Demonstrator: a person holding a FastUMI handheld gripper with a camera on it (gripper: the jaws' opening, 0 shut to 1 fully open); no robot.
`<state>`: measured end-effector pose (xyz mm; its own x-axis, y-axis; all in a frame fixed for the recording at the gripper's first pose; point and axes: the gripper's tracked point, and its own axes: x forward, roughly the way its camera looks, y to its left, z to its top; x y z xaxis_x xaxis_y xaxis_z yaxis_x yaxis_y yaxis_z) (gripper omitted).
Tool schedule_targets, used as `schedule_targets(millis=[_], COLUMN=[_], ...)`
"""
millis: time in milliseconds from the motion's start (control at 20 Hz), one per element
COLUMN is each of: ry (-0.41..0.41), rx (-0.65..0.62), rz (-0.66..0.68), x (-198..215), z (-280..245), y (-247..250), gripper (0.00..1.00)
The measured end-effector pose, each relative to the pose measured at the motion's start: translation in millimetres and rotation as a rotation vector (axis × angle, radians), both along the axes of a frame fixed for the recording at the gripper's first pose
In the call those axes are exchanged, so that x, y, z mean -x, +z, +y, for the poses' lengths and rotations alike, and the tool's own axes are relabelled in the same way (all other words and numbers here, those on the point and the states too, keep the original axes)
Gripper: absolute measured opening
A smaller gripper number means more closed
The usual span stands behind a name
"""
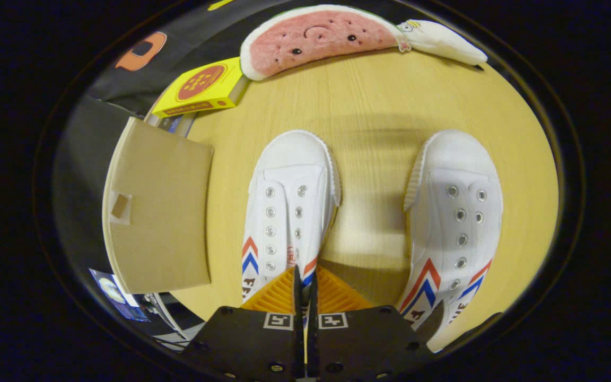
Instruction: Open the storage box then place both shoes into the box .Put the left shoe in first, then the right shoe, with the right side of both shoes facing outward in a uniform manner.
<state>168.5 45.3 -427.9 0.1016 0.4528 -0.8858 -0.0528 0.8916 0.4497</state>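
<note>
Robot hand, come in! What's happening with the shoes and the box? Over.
Tongs pinched on left shoe's side wall. Right shoe waiting alongside. Cardboard storage box beside left shoe, flap open. Nothing blocking.

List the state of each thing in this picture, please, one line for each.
Claw: shut on the side wall of the left shoe, near its heel.
Left shoe: upright on the table, unlaced.
Right shoe: upright, unlaced, apart from the left shoe.
Storage box: lid closed.
Watermelon plush: lying flat.
Yellow box: closed.
</note>
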Motion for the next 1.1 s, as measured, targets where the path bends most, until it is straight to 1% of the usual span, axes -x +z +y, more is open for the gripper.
schedule_targets(millis=[150, 250, 400, 550, 700, 850, 950, 1100], ry=[-0.021, -0.036, -0.033, -0.027, -0.011, 0.019, 0.033, 0.039], rx=[-0.088, -0.146, -0.227, -0.264, -0.299, -0.309, -0.287, -0.208], rz=[0.021, 0.002, -0.046, -0.115, -0.185, -0.229, -0.246, -0.268], x=[6.6, 15.5, 30.4, 36.8, 41.5, 43.9, 40.0, 27.8], z=[-0.7, -3.4, -4.8, 12.1, 43.0, 88.6, 125.4, 181.4], y=[12.2, 25.1, 61.5, 107.5, 162.0, 205.5, 220.6, 222.5], gripper=[0.02, 0.02, 0.02, 0.02, 0.02, 0.02, 0.02, 0.02])
